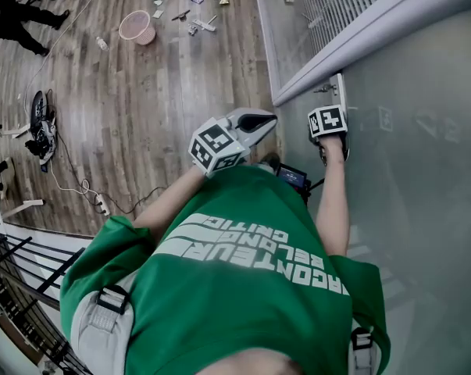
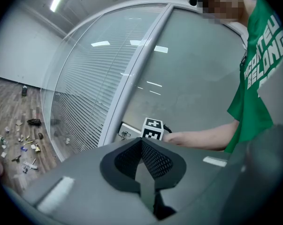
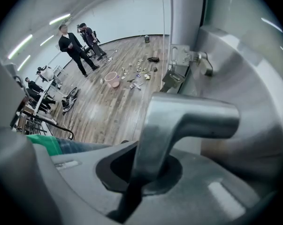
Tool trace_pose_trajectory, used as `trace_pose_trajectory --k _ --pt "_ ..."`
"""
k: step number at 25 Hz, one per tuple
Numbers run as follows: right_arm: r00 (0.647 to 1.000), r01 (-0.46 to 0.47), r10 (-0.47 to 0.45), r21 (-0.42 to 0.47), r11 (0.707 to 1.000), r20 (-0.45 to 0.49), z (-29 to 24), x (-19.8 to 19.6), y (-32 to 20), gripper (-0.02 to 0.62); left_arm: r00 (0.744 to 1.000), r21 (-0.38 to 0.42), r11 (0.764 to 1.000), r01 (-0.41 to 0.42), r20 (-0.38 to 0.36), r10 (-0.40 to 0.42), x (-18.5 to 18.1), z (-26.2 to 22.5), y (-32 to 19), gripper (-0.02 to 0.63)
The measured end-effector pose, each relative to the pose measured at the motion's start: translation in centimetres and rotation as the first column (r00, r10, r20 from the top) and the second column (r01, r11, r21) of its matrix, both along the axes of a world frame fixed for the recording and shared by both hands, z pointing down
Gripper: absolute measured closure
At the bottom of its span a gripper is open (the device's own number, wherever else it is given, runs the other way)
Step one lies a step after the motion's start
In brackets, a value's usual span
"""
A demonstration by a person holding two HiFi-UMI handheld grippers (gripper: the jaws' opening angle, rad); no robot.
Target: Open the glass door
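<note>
Handle (image 3: 188, 116) of the glass door (image 1: 422, 170), at three o'clock from us, sat clenched in our right gripper (image 3: 146, 172), our left gripper (image 2: 142, 165) closed and empty at twelve, so we judged grasping done, turning and swinging left.

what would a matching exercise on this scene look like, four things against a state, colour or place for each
Things:
1. left tool
2. right tool
3. basket
4. shirt

States:
a. pink, on the wooden floor
b. shut on the door handle
c. green
d. shut, nothing between its jaws

Pairs: 1-d, 2-b, 3-a, 4-c
</note>
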State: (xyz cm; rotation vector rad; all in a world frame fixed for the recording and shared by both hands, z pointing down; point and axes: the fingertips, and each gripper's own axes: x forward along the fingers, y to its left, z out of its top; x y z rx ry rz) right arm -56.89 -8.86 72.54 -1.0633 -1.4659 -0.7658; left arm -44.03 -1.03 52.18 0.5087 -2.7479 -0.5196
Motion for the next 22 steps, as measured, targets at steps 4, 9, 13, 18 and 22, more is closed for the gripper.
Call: trace_pose_trajectory --k 4,9,13,18,22 --pt "1.000 -0.002 0.002 -0.018 1.000 0.007 0.4 -0.2 0.2 0.601 1.000 -0.006 1.000 -0.003 -0.007 0.003 -0.4 0.4 0.3 0.591" --pt "0.998 -0.004 0.011 -0.093 0.996 0.069 0.1 -0.5 0.7 0.602 1.000 -0.011 1.000 -0.007 -0.007 0.007 -0.6 0.3 0.3 0.591" --pt "0.993 -0.003 0.018 -0.129 0.992 0.117 -0.3 -1.2 1.0 0.603 1.000 -0.013 1.000 -0.005 -0.008 0.005 -1.0 0.1 0.3 0.591" --pt "0.986 0.011 0.030 -0.244 0.970 0.165 0.4 -1.2 1.1 0.603 1.000 -0.025 1.000 -0.003 -0.013 0.003 -0.5 0.4 -0.2 0.591" --pt "0.975 0.042 0.034 -0.332 0.942 0.219 0.2 -1.4 2.3 0.603 1.000 -0.029 0.999 0.014 -0.015 -0.014 -0.7 0.2 0.6 0.591"
